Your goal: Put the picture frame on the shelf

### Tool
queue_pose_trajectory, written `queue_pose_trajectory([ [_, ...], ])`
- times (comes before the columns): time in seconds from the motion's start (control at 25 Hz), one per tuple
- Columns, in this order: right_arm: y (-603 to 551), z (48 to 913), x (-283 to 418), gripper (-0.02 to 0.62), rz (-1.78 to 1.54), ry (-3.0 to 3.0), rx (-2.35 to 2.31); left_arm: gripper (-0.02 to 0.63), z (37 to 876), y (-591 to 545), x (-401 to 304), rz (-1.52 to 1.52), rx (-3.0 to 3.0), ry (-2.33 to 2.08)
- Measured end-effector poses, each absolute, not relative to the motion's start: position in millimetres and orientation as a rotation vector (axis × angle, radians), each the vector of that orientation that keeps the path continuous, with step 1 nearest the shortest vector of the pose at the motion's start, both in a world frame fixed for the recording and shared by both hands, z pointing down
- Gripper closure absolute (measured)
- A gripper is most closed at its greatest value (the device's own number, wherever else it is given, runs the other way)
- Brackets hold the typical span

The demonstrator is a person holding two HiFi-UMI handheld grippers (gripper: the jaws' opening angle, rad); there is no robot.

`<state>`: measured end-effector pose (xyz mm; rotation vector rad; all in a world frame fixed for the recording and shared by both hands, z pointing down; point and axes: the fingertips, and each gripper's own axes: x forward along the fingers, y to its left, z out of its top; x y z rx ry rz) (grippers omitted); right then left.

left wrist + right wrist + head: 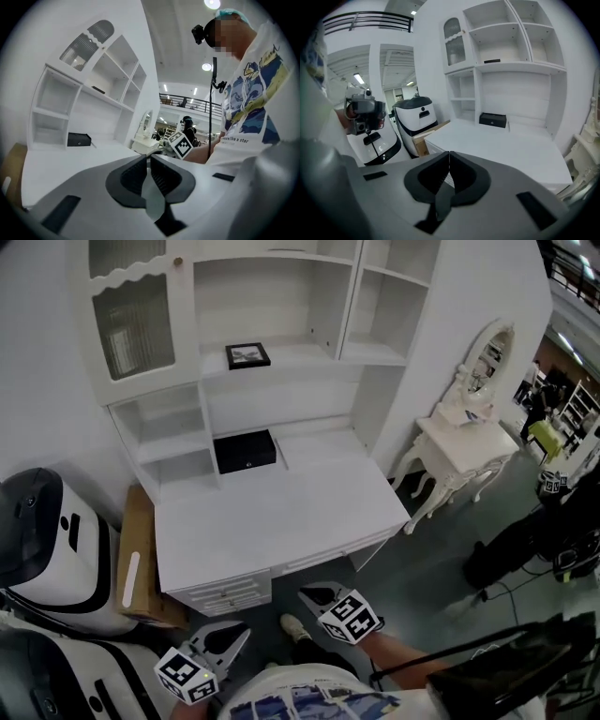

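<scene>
A black picture frame lies on the middle shelf of the white desk hutch; it shows small in the left gripper view and the right gripper view. Both grippers hang low in front of the desk, far from the frame. My left gripper has its jaws together with nothing between them. My right gripper is shut and empty too.
A black box sits at the back of the desk top. A white rounded machine and a cardboard box stand to the left. A white dressing table with mirror stands to the right, with dark gear beyond.
</scene>
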<state>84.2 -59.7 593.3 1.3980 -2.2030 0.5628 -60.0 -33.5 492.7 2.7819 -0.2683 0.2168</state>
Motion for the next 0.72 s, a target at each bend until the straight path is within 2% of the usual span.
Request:
queue_pose_trajectory([
  [0.72, -6.5, 587.1, 55.2, 0.571, 0.486, -2.300, 1.354, 0.571, 507.8, -15.7, -47.8, 0.308, 2.799, -0.252],
])
